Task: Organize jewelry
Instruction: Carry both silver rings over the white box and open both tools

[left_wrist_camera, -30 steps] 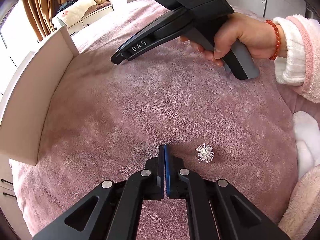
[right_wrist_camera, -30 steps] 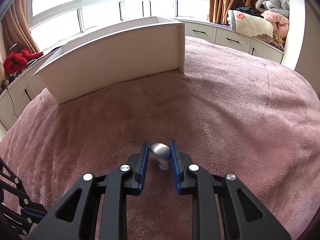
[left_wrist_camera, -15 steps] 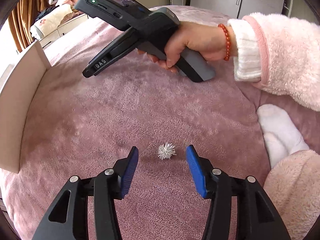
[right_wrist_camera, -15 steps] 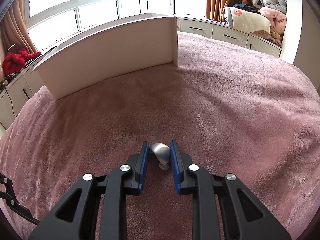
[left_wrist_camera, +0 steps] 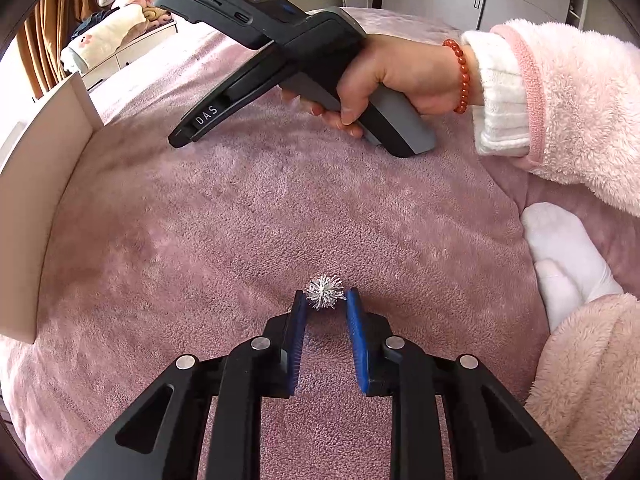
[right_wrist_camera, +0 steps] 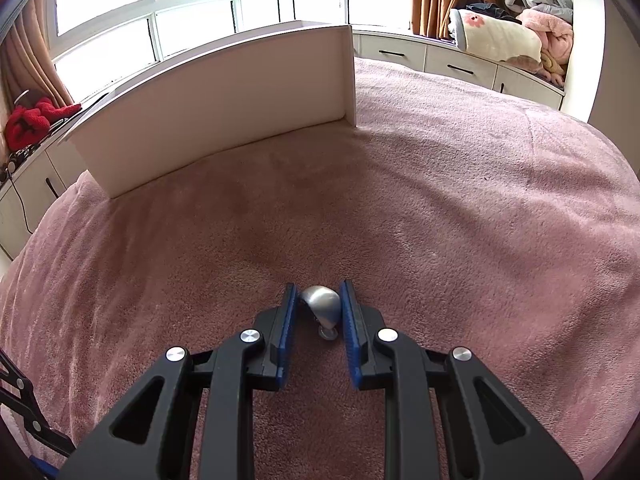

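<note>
A spiky silver ball earring (left_wrist_camera: 325,297) lies on the pink blanket (left_wrist_camera: 240,208). My left gripper (left_wrist_camera: 326,300) has closed around it, and its blue pads (left_wrist_camera: 298,320) touch the earring on both sides. My right gripper (right_wrist_camera: 319,300) is shut on a smooth silver drop-shaped earring (right_wrist_camera: 322,309), held just above the blanket (right_wrist_camera: 440,208). The right gripper's body and the hand that holds it show in the left wrist view (left_wrist_camera: 280,56). A white open box (right_wrist_camera: 224,108) stands on the blanket ahead of the right gripper; it also shows at the left edge of the left wrist view (left_wrist_camera: 40,184).
A white-socked foot (left_wrist_camera: 560,256) and a pink fleece sleeve (left_wrist_camera: 580,104) lie at the right of the left wrist view. Folded blankets (right_wrist_camera: 512,32) sit on low drawers by the windows. A red plush item (right_wrist_camera: 32,120) lies at far left.
My left gripper opened from shut, moved right to the spiky earring and closed around it. The right gripper kept its hold on the smooth earring and shifted slightly toward the box.
</note>
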The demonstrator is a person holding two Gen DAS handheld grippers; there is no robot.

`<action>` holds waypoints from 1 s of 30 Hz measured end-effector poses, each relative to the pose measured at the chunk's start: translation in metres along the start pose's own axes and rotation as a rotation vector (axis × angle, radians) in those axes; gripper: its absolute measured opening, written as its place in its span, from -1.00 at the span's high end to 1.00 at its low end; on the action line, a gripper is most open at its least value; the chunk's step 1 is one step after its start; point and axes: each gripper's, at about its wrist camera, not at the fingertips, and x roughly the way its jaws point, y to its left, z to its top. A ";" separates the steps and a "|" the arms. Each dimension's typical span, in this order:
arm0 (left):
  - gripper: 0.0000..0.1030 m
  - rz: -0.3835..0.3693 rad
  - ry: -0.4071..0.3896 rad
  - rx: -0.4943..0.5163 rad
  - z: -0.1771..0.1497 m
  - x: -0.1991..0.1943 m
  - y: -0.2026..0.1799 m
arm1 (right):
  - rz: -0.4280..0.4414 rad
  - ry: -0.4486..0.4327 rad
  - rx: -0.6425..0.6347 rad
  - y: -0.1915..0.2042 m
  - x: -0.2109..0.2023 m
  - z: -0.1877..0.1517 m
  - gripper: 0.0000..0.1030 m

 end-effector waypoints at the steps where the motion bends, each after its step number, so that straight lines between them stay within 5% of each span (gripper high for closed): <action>1: 0.51 0.010 -0.008 -0.008 -0.001 -0.003 0.002 | -0.001 0.001 -0.001 0.000 0.000 0.002 0.56; 9: 0.51 0.144 -0.090 -0.022 0.012 -0.036 0.031 | -0.006 -0.065 -0.039 0.012 -0.029 0.044 0.56; 21: 0.51 0.316 -0.229 -0.151 0.054 -0.120 0.148 | 0.008 -0.194 -0.147 0.058 -0.075 0.151 0.56; 30: 0.51 0.435 -0.233 -0.378 0.055 -0.158 0.237 | 0.052 -0.212 -0.179 0.103 -0.044 0.228 0.56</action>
